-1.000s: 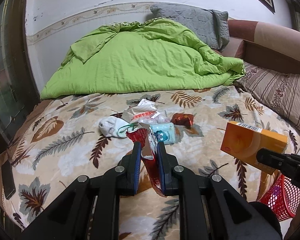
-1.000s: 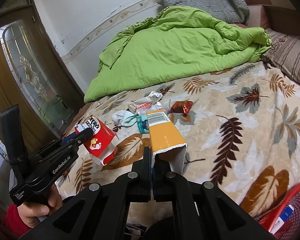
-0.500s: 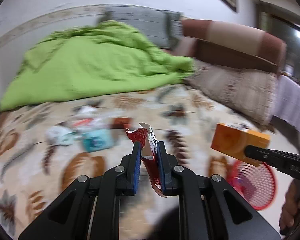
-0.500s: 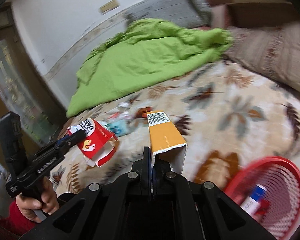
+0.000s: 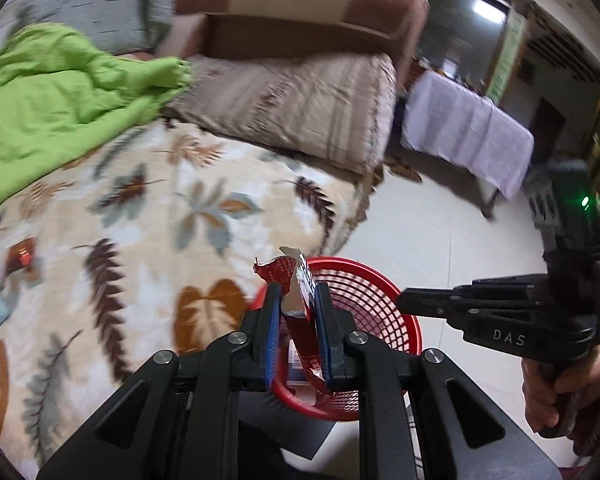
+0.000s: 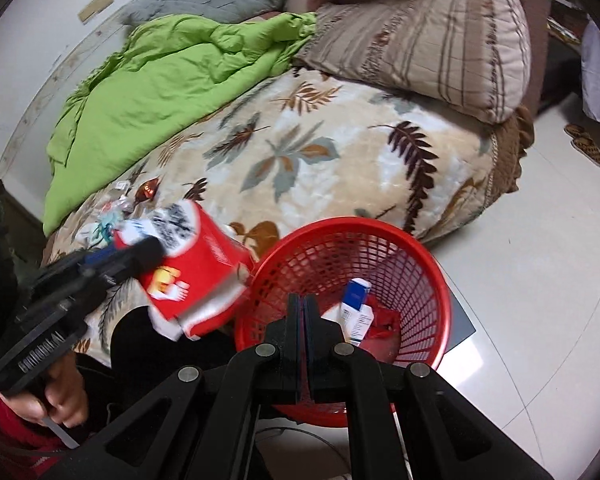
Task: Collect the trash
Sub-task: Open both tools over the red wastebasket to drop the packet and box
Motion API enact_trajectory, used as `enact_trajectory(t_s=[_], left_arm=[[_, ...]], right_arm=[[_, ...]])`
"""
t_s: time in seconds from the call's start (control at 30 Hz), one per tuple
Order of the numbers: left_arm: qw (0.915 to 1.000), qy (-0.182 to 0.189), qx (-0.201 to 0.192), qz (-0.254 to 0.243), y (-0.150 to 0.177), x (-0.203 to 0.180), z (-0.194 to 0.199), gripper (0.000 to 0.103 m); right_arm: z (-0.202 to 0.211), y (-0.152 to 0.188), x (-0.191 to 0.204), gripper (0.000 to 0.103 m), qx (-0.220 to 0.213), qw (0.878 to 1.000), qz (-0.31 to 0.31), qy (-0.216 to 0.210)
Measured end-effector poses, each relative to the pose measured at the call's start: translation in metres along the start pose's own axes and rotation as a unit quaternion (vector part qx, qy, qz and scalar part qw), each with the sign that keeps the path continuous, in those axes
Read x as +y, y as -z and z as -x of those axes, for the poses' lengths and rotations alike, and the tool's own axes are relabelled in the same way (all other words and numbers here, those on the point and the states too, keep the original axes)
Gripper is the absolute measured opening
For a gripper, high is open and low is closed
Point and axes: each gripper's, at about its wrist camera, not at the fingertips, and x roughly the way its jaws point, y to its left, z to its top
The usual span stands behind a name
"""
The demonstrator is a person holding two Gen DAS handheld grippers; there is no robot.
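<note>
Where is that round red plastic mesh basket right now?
The round red plastic mesh basket stands on the pale tiled floor, right against the corner of the leaf-patterned bed blanket, just below both grippers.

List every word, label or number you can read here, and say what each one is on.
"DAS": white letters on the side of the right gripper, seen from the left wrist.
Red wrapper held by the left gripper: print and barcode too blurred to read.
Blue-and-white box in the red basket: text too small to read.
Nothing else is readable.
</note>
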Motion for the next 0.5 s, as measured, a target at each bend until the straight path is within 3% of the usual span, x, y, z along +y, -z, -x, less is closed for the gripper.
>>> enact_trajectory(t_s=[0.1,0.23,0.37,0.43,0.5], left_arm=[[0.9997,0.01,0.023,-0.001,-0.002,-0.009,-0.02,0.023],[0.9998,0.004,0.02,0.006,-0.002,-0.007,-0.02,0.045],[0.9998,0.0,0.013,0.018,-0.002,0.0,-0.01,0.047],[0.9996,-0.01,0.009,0.023,0.0,0.006,-0.005,0.048],[0.9993,-0.024,0.003,0.029,0.002,0.013,0.002,0.05]], right_arm=[[-0.004,-0.001,-0.012,0.004,0.001,1.0,-0.018,0.001],[-0.003,-0.003,-0.021,0.005,-0.008,0.999,-0.035,-0.003],[-0.003,-0.007,-0.022,0.008,-0.017,0.999,-0.047,-0.008],[-0.003,-0.009,-0.018,0.017,-0.022,0.999,-0.045,-0.012],[-0.003,-0.01,-0.013,0.041,-0.031,0.999,-0.041,-0.013]])
